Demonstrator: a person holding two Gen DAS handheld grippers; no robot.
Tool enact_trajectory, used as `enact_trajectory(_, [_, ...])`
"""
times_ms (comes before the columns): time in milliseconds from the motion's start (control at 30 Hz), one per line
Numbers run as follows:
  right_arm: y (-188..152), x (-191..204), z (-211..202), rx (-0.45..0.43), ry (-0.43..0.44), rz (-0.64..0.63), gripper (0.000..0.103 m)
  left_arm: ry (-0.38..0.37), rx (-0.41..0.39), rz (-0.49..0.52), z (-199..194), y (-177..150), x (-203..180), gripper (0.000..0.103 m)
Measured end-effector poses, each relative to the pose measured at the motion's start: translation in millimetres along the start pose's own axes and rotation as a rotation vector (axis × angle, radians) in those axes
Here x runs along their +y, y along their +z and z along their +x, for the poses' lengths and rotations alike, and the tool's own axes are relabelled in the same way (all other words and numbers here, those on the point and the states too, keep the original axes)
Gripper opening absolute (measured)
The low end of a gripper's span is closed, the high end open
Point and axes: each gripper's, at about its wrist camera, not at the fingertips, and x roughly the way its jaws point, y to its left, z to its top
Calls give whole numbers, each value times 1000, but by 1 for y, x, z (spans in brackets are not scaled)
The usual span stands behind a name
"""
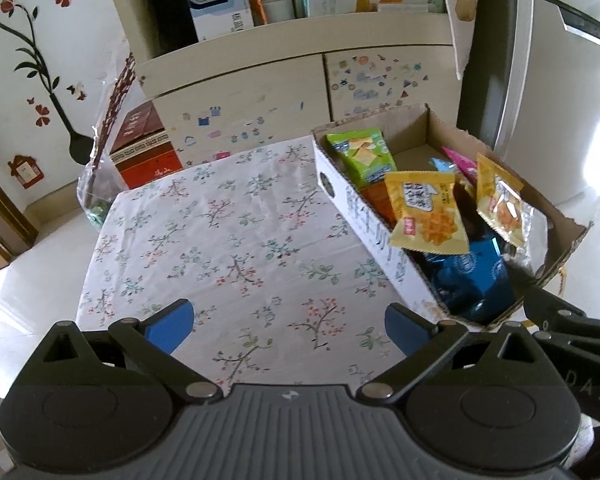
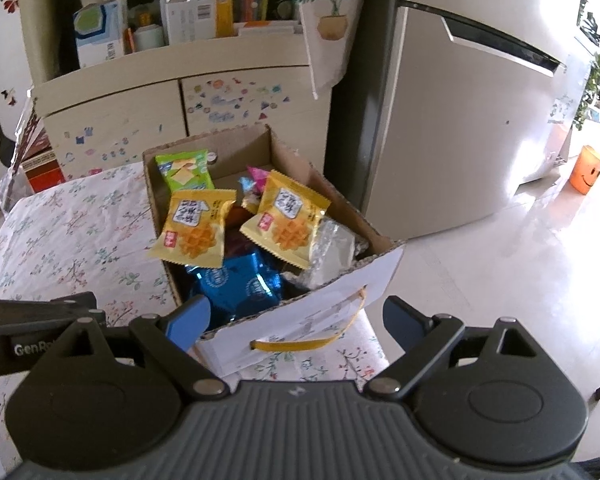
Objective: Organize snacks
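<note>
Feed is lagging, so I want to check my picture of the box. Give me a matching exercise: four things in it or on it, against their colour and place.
Things:
1. cracker packet
2. waffle packets
3. foil packets
4. carry strap

Descriptions:
A. blue, low at the near end of the cardboard box
B. yellow, on the outside near wall
C. green, at the far end
D. yellow, two on top of the pile

Pairs: 1-C, 2-D, 3-A, 4-B
</note>
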Motion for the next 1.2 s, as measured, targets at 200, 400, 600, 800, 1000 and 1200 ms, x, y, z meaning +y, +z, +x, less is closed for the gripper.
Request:
enact_trajectory(200, [-6, 16, 4, 16, 37, -45, 93, 20, 9, -21, 0, -7, 18, 103])
enact_trajectory(400, [-17, 39, 7, 48, 155, -134, 93, 51, -14, -65, -6, -14, 49, 103])
enact_trajectory(600, [-39, 77, 9, 82, 327, -293, 93, 68, 6, -128, -2, -23, 80, 103])
enact_trajectory(800, [-62, 116, 25, 109, 453, -445, 93, 57, 17, -187, 0, -30, 104, 103])
enact_trajectory(1000, [-81, 144, 50, 141, 492, -521, 93, 65, 45, -250, 13, -39, 124, 103])
enact_trajectory(1200, [-82, 150, 80, 101, 436, -458, 100, 60, 75, -312, 24, -40, 137, 103])
